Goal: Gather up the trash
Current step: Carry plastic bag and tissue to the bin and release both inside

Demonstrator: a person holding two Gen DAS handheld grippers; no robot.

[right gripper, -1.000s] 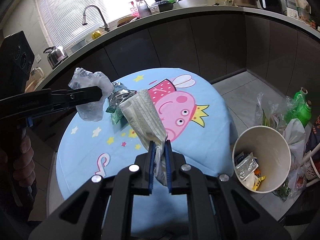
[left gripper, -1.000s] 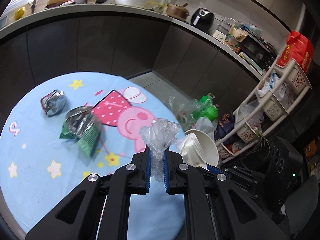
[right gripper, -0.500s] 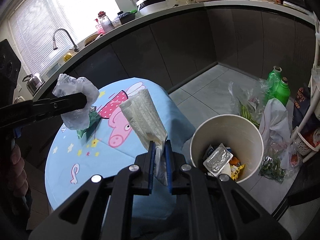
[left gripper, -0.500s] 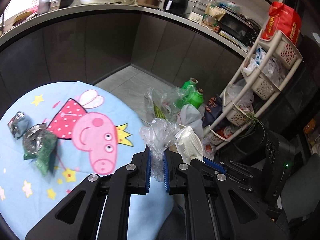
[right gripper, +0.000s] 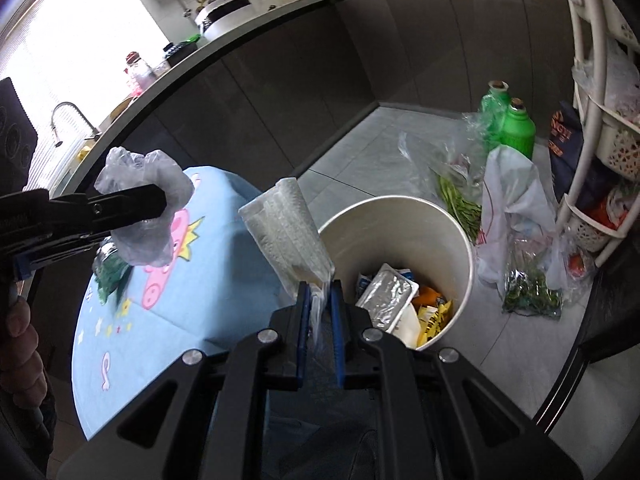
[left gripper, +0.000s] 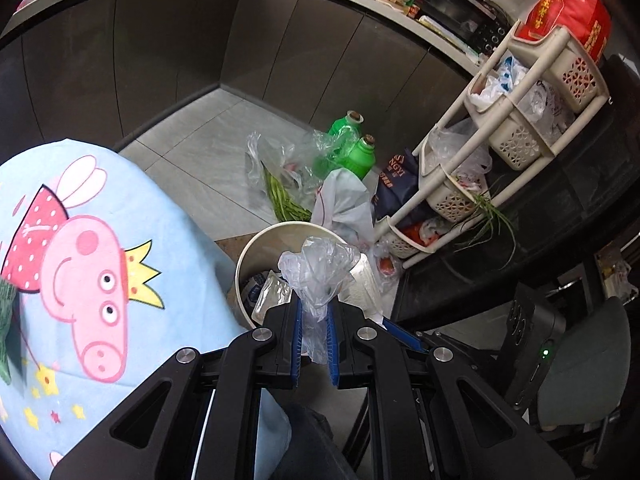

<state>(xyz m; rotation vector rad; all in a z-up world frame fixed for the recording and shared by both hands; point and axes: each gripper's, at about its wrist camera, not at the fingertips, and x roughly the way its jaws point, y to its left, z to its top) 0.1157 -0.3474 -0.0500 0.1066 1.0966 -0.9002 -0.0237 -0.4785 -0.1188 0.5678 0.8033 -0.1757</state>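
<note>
My left gripper (left gripper: 314,312) is shut on a crumpled clear plastic bag (left gripper: 318,266), held over the near rim of the white trash bin (left gripper: 244,256). In the right wrist view the same bag (right gripper: 148,208) hangs in the left gripper (right gripper: 164,200) above the table. My right gripper (right gripper: 320,292) is shut on a white crinkled wrapper (right gripper: 286,228), just left of the bin (right gripper: 466,248), which holds several pieces of trash. A green snack bag (right gripper: 110,276) lies on the blue cartoon tablecloth (right gripper: 224,280).
On the floor beyond the bin lie plastic bags with green vegetables (right gripper: 460,200), two green bottles (right gripper: 516,128) and a white bag (right gripper: 512,196). A cream basket rack (left gripper: 516,136) stands at the right. Dark cabinets run behind. A dark chair (left gripper: 580,368) stands at the lower right.
Both grippers have swung right from over the table toward the bin, carrying their trash. The bin now lies directly ahead of both.
</note>
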